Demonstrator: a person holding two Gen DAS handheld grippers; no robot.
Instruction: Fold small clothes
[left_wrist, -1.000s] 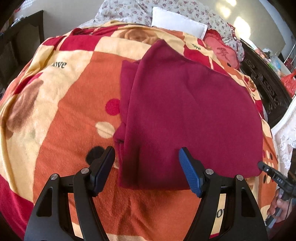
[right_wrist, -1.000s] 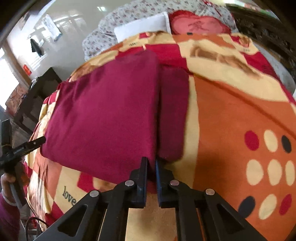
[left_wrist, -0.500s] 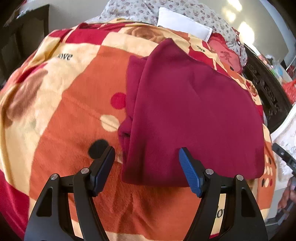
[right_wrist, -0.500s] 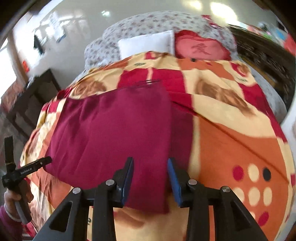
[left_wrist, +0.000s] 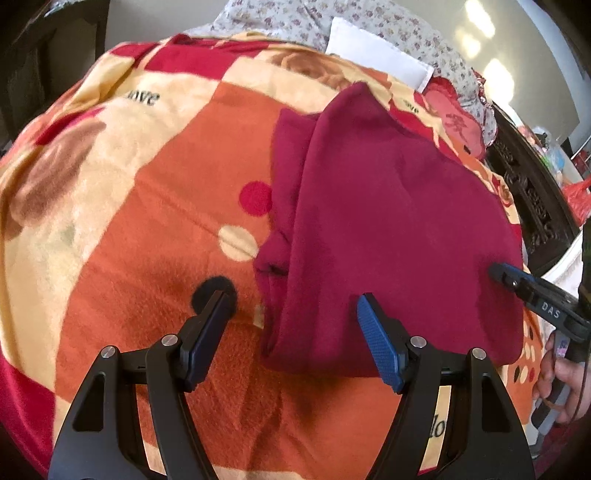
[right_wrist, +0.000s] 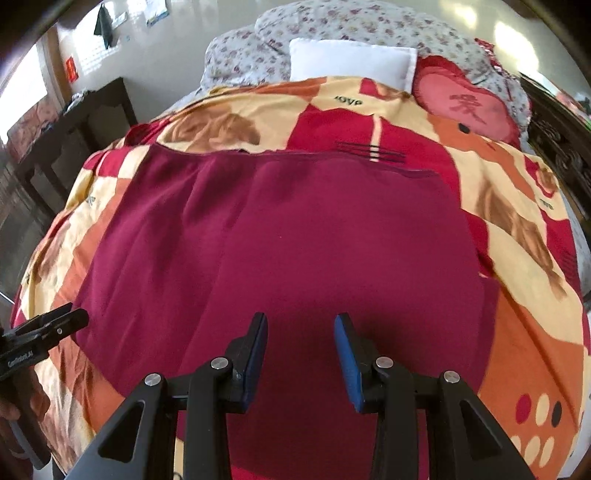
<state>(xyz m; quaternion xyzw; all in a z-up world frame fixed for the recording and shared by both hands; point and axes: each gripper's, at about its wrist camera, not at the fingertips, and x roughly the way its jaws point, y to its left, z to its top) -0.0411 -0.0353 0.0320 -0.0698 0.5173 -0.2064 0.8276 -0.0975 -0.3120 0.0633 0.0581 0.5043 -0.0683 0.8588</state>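
lying flat, soft maroon knit garment, fleecy patterned blanket, both tongs parted, empty

Sunlit bed – dark cabinet; pale floor.

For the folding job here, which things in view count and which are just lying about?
Job:
- maroon garment, lying on the blanket
- left tongs, open
- right tongs, open, nothing between them

Lying about:
- blanket
- white pillow
- heart cushion
- floral quilt
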